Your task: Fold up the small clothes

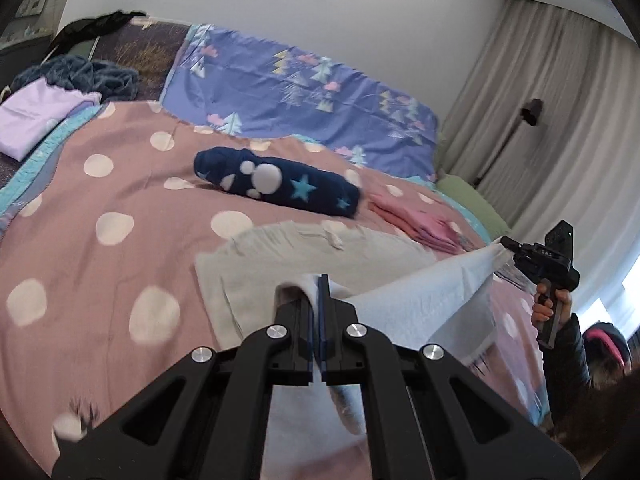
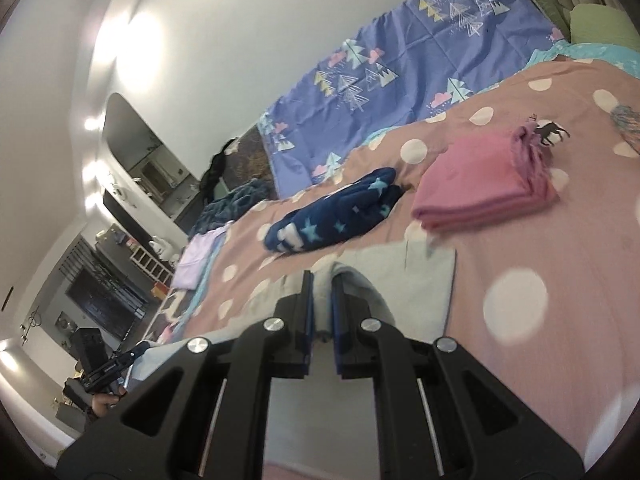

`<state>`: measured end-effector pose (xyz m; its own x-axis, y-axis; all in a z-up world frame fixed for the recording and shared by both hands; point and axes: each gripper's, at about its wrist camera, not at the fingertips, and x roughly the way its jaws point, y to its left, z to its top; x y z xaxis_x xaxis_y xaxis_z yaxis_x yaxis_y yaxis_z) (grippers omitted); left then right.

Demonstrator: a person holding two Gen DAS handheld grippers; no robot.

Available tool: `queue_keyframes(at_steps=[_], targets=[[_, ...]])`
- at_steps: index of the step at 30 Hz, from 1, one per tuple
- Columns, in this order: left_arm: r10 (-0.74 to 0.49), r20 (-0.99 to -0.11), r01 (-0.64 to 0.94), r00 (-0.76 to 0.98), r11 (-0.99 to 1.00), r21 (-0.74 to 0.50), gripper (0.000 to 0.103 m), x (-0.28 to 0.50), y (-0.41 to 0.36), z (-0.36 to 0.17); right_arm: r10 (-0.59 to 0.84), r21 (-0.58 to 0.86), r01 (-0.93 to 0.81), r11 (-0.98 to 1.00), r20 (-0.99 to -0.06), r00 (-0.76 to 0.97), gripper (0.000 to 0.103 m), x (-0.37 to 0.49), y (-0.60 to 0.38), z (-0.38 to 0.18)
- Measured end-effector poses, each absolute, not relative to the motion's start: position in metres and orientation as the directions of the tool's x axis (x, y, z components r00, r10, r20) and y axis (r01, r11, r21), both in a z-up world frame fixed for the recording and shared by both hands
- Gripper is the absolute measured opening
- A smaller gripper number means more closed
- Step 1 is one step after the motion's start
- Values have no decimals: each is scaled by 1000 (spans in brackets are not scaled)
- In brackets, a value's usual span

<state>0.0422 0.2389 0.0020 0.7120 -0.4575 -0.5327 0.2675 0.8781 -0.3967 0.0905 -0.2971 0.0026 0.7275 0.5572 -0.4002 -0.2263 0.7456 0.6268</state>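
A pale grey-white garment (image 1: 404, 300) is stretched above the pink polka-dot bedspread (image 1: 80, 240), part of it lying flat on the bed. My left gripper (image 1: 320, 280) is shut on one of its edges. In the left wrist view my right gripper (image 1: 505, 242), held by a hand, pinches the opposite corner at the right. In the right wrist view my right gripper (image 2: 321, 276) is shut on the garment (image 2: 400, 280), whose fold bulges between the pads. My left gripper (image 2: 140, 350) appears far left there, gripping the cloth's other end.
A rolled navy star-patterned garment (image 1: 276, 184) and a folded pink stack (image 2: 484, 180) lie beyond the grey one. A folded lilac piece (image 1: 36, 120) and a blue blanket (image 1: 92, 74) sit at the bed's far left. A purple tree-print sheet (image 1: 300, 92) lines the wall; curtains (image 1: 560, 140) hang right.
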Motion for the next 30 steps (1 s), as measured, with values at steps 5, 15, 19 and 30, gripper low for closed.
queue_keyframes(at_steps=[5, 15, 19, 30], targets=[[-442, -590, 222, 676, 885, -410, 1, 117, 245, -39, 485, 566, -145, 812, -516, 706, 9, 169, -281, -39], [-480, -627, 144, 614, 849, -508, 1, 162, 259, -112, 445, 535, -53, 843, -639, 627, 14, 211, -268, -111], [-499, -599, 154, 626, 833, -532, 21, 151, 262, -102, 442, 524, -68, 849, -634, 635, 16, 206, -268, -105], [-508, -679, 235, 529, 857, -458, 2, 123, 227, -104, 445, 519, -82, 851, -628, 639, 10, 197, -269, -100]])
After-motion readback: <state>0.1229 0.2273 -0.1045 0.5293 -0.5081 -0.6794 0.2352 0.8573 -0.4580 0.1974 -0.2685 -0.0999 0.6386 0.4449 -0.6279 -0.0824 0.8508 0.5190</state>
